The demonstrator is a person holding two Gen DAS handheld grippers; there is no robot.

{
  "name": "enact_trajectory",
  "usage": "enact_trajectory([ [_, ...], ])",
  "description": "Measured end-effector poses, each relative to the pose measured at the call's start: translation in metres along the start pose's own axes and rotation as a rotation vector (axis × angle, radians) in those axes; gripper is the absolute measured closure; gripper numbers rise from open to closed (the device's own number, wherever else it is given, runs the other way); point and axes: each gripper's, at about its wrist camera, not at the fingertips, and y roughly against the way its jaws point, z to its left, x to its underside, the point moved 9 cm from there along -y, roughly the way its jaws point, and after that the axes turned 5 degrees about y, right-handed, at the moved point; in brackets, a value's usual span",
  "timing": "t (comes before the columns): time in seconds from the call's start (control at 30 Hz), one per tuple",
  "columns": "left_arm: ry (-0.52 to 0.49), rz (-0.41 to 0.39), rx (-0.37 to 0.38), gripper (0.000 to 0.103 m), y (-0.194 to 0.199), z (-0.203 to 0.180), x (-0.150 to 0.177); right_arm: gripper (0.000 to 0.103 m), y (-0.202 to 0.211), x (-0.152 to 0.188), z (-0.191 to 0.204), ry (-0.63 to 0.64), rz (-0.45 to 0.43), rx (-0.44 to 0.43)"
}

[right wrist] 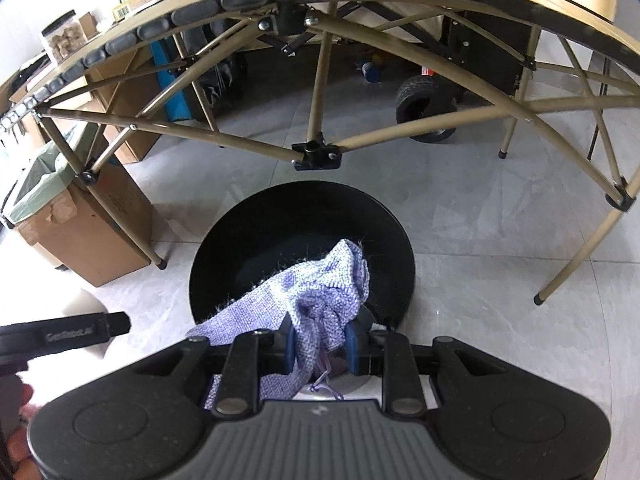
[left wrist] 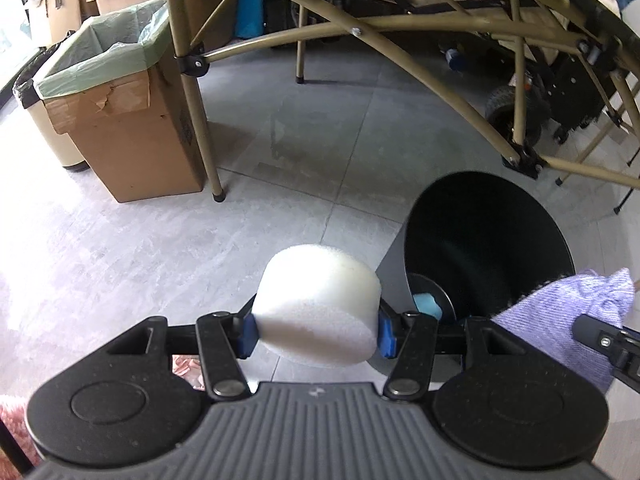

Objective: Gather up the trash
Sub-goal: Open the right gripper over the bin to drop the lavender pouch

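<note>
**A:** Where is the trash?

**B:** A white foam puck [left wrist: 318,306] sits clamped between the blue pads [left wrist: 386,332] of the left hand-held gripper [left wrist: 316,334], held above the grey tiled floor [left wrist: 160,240], just left of a black bin [left wrist: 492,240]. A purple cloth [right wrist: 312,300] is pinched in the right hand-held gripper [right wrist: 318,346], draping over the near rim of the bin [right wrist: 304,216].

**A:** How are the grippers posed?

**B:** Both point forward and down towards the floor. The left is beside the bin; the right is directly over its mouth, with cloth trailing back under the fingers.

**A:** What does each view add?

**B:** The left view looks into the bin, where a light blue item [left wrist: 428,306] lies at the bottom, and catches the cloth [left wrist: 568,316] and part of the right gripper at its right edge. The right view shows the end of the left gripper [right wrist: 64,336] at its left edge. Both show a cardboard box [left wrist: 132,136] lined with a green bag and the tan legs of a folding counter [right wrist: 320,92].
</note>
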Motion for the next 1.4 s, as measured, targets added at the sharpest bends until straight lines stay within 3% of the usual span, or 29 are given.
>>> enact_trajectory([
  [0.7,0.024,-0.002,-0.035,0.048,-0.016,-0.01,-0.024,0.077,-0.089,-0.023,0.009,0.016,0.123,0.049],
  [0.8,0.031,0.008,-0.041,0.048,-0.018,-0.007,-0.024,0.063,-0.092,-0.024,0.01,0.024,0.131,0.051],
  [1.03,0.04,0.019,-0.051,0.048,-0.019,-0.002,-0.023,0.006,-0.087,-0.027,0.004,0.037,0.121,0.066],
  [1.13,0.04,0.018,-0.051,0.048,-0.018,-0.002,-0.023,0.0,-0.083,-0.028,0.002,0.031,0.119,0.049],
  [1.4,0.04,0.016,-0.051,0.048,-0.018,-0.002,-0.022,0.0,-0.079,-0.029,0.003,0.037,0.128,0.016],
])
